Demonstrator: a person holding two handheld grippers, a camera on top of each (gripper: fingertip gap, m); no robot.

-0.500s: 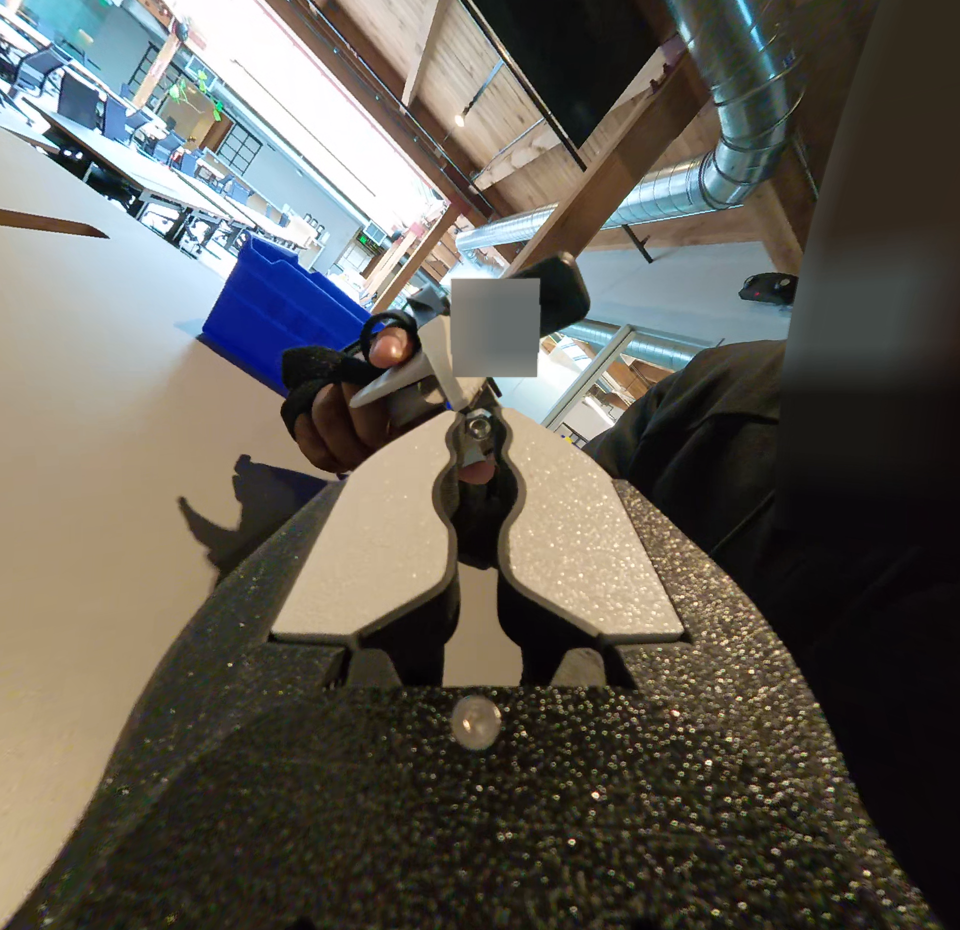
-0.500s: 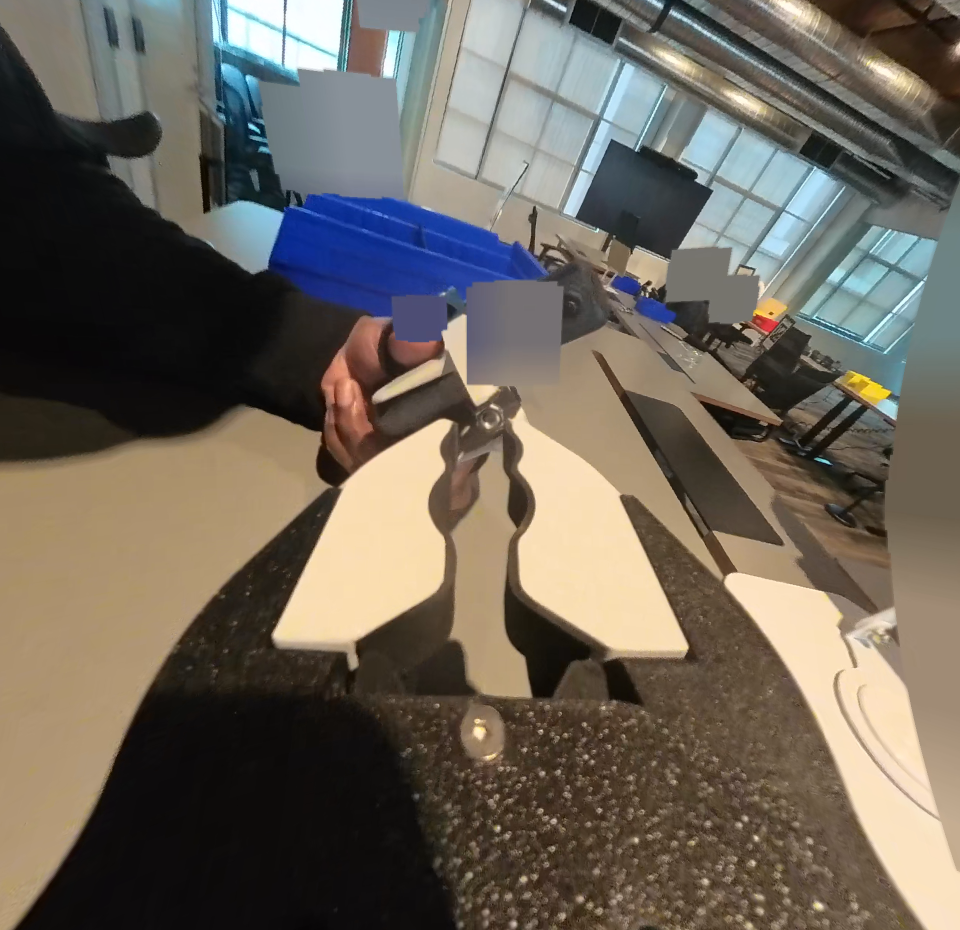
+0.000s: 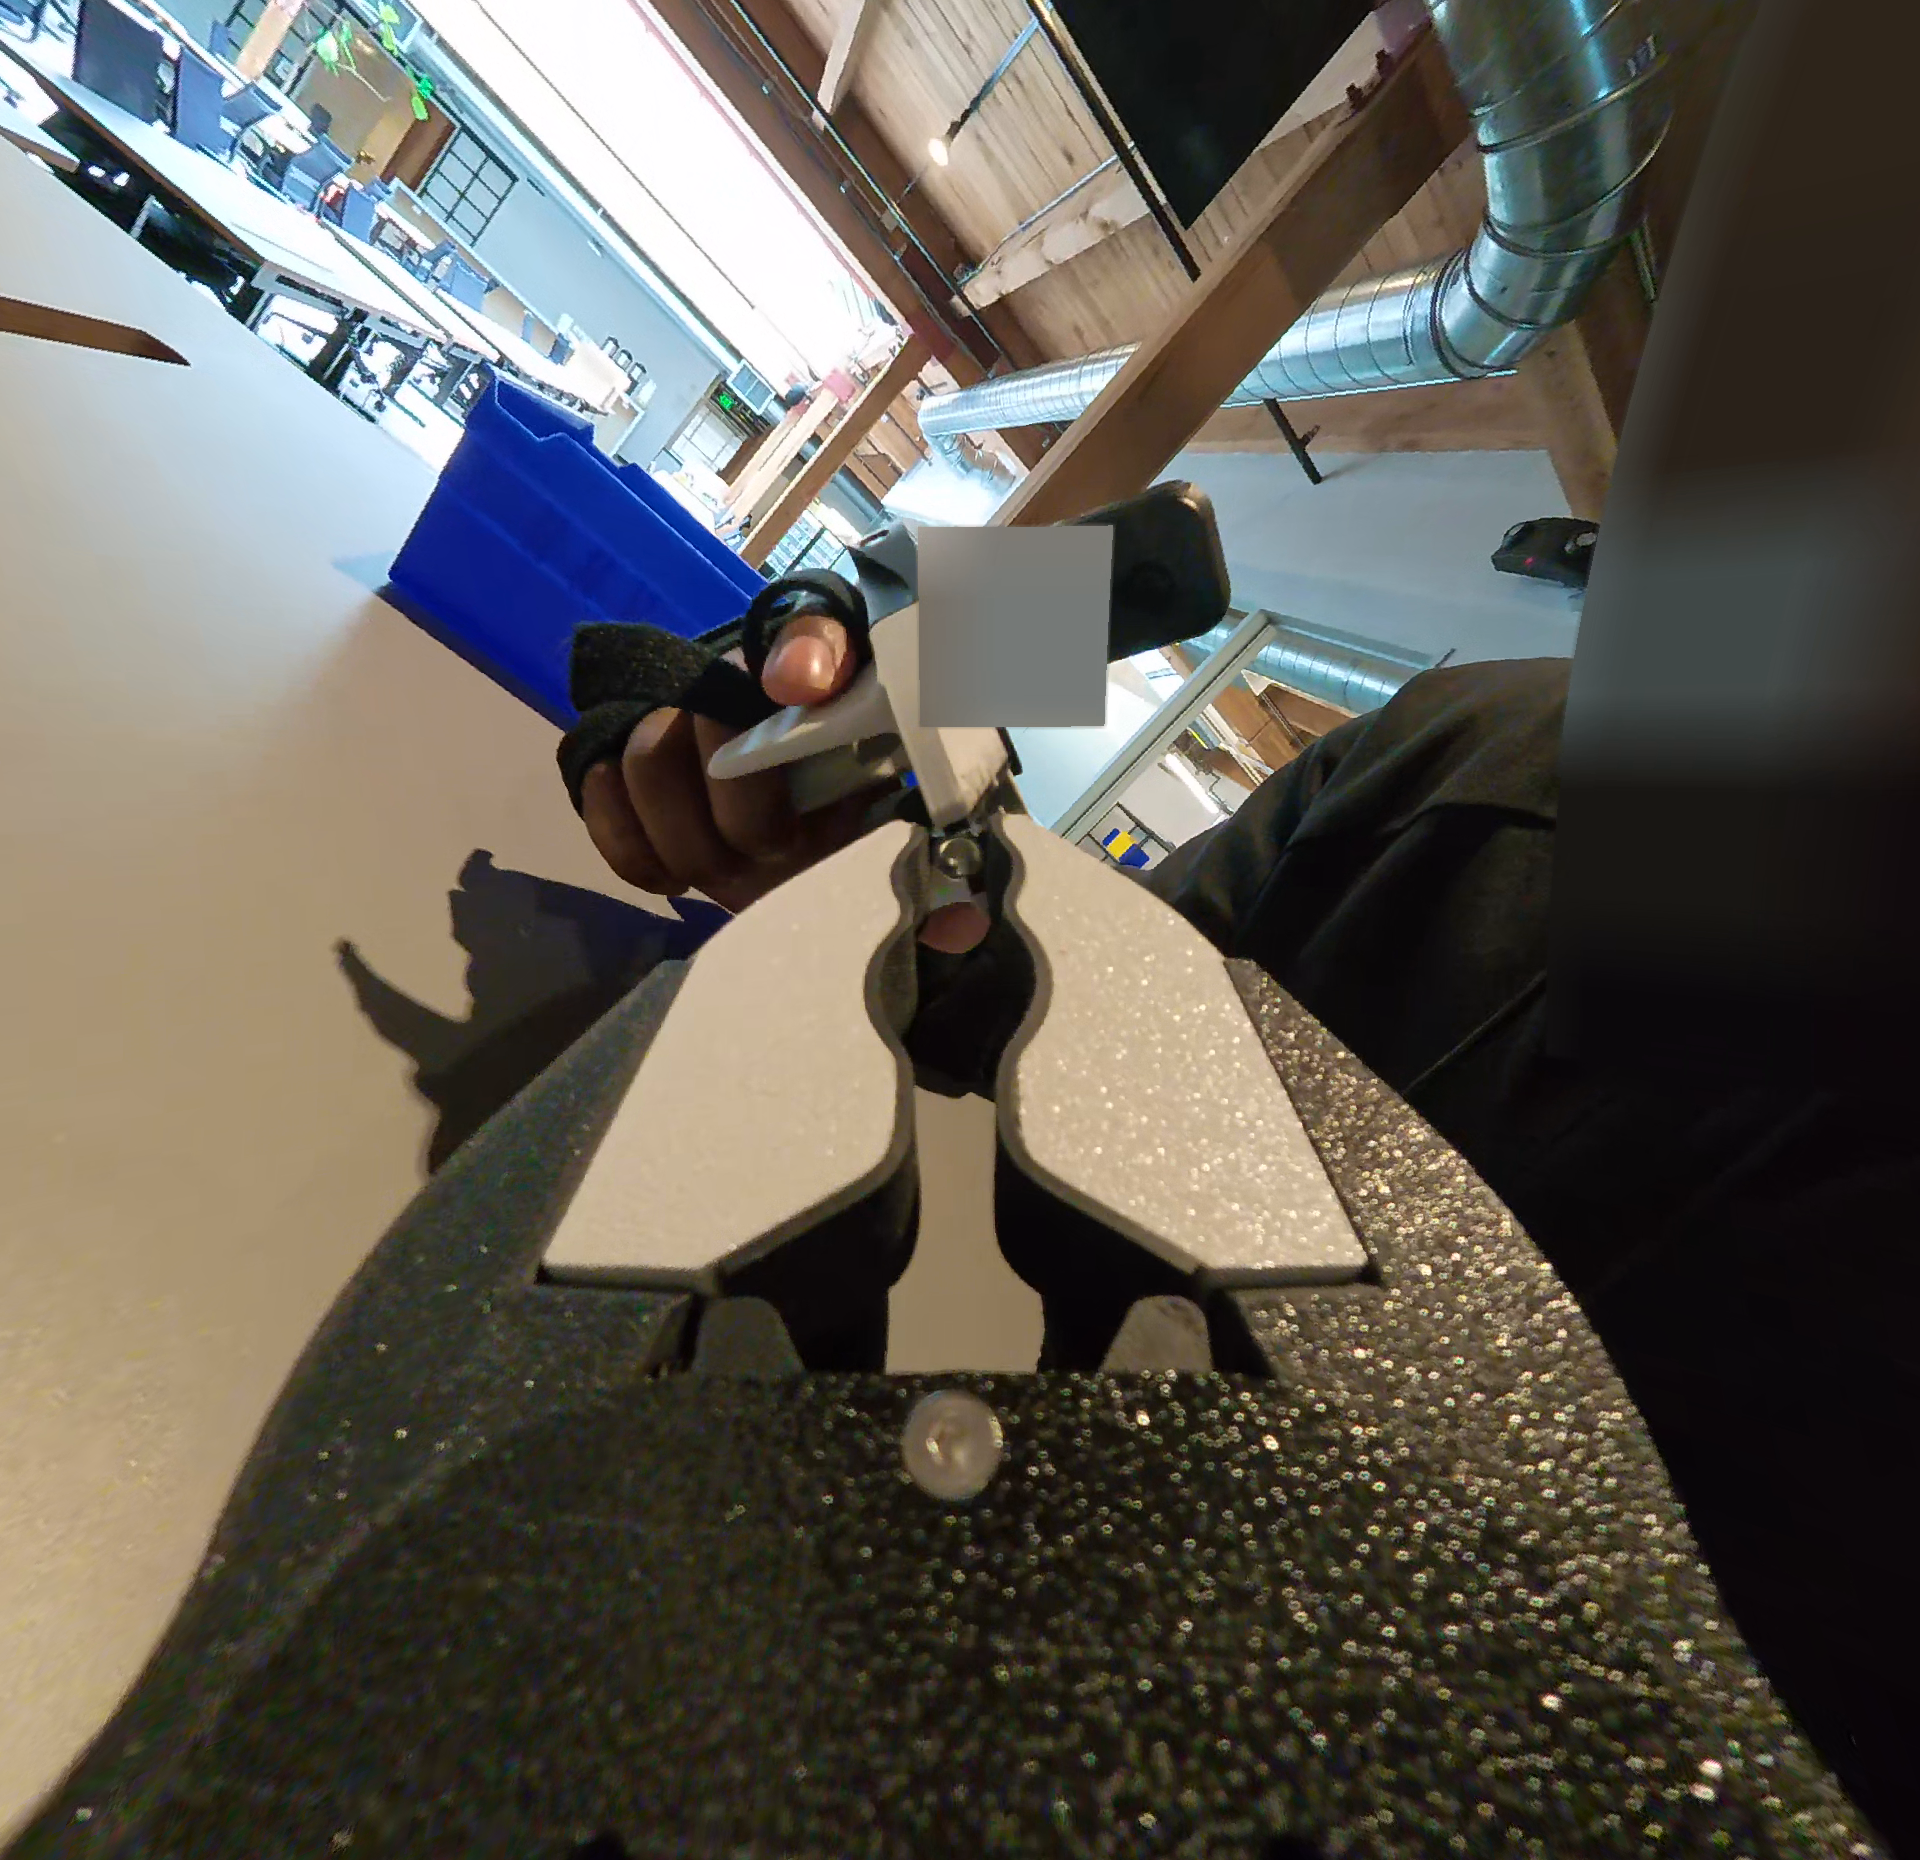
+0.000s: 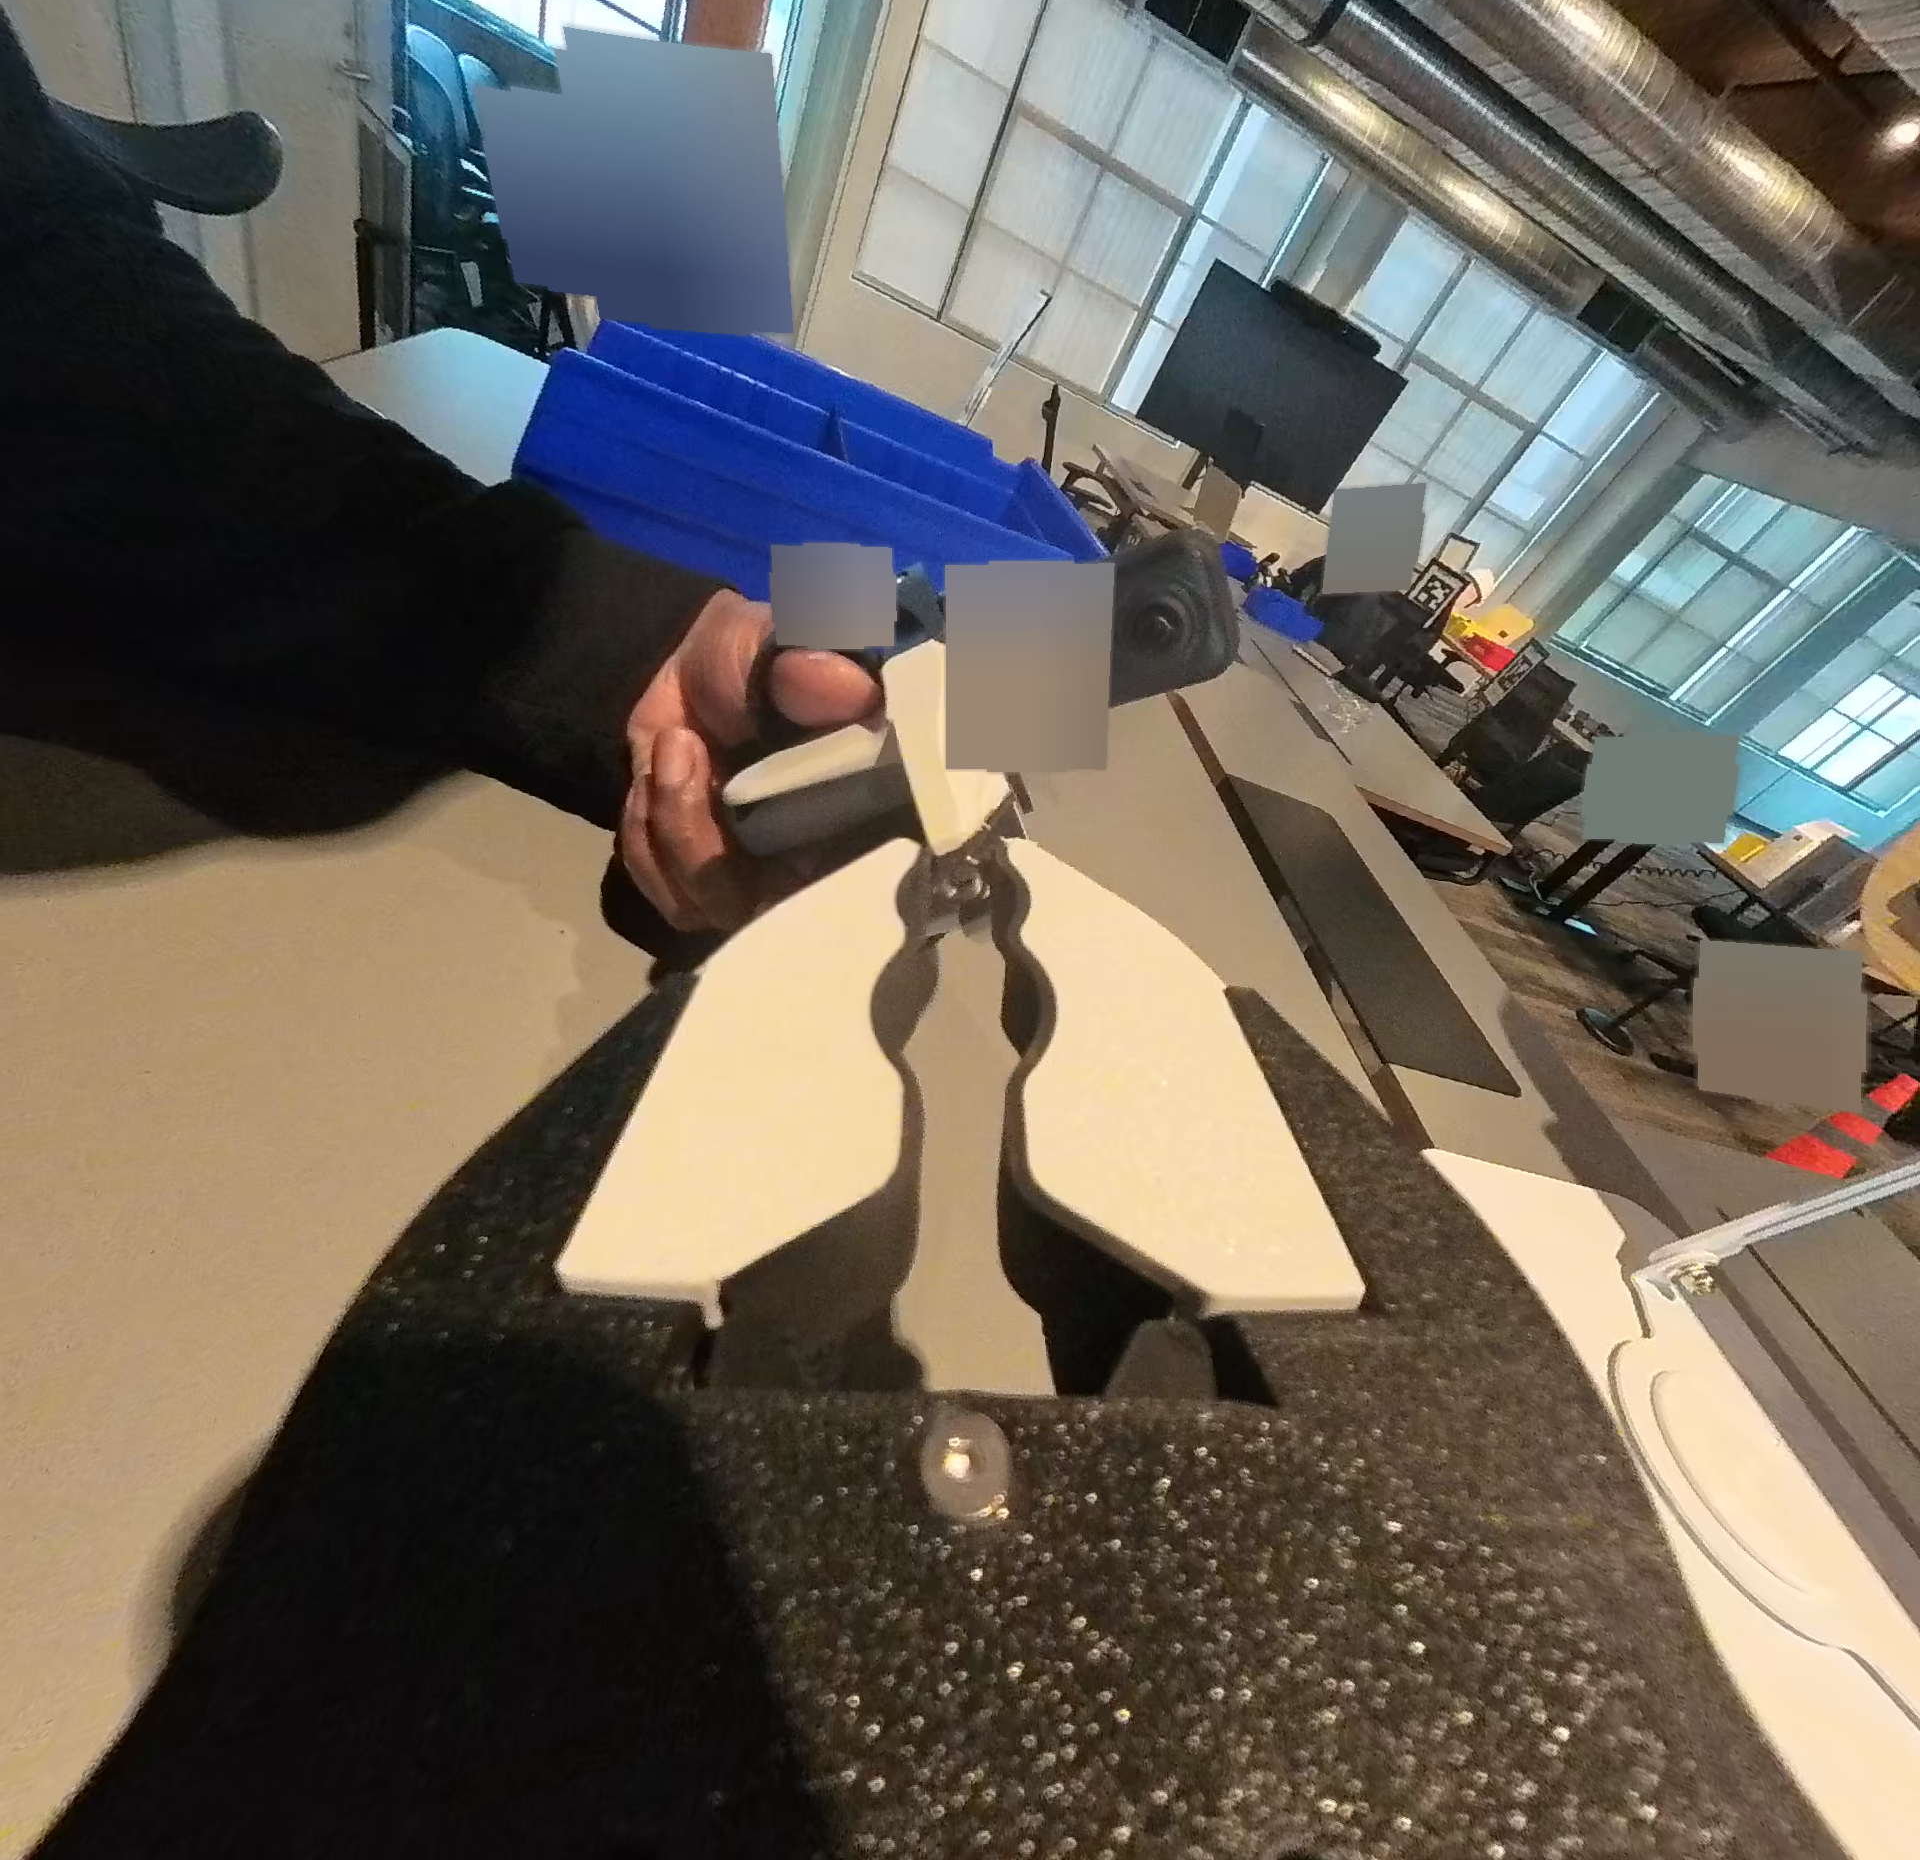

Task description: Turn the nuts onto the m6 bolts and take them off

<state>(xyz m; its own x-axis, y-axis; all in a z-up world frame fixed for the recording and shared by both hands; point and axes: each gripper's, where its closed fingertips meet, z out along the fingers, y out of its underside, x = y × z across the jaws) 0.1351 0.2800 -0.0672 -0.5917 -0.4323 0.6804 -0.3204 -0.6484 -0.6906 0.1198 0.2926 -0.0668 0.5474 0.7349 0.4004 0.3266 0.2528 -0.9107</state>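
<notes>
My two grippers meet tip to tip above a pale table (image 3: 177, 730). In the left wrist view my left gripper (image 3: 956, 875) is shut on a small silver bolt (image 3: 943, 891), with a nut (image 3: 958, 854) at its end. The right gripper's white fingers (image 3: 951, 771) come in from above, held by a hand (image 3: 686, 802). In the right wrist view my right gripper (image 4: 961, 891) is shut on the nut (image 4: 961, 885). The left gripper's white fingers (image 4: 951, 802) reach it from above, held by a hand (image 4: 686, 823) in a black sleeve. The thread is mostly hidden by the fingertips.
A blue bin (image 3: 540, 553) (image 4: 790, 460) stands on the table behind the hands. A white gripper part with a thin metal rod (image 4: 1766, 1218) lies at the right. Office desks, a dark monitor (image 4: 1268, 397) and windows are far behind. My two grippers' fingertips are within a few centimetres of each other.
The grippers stay locked tip to tip. The held hardware has turned slightly between the fingertips, and both views have tilted a little.
</notes>
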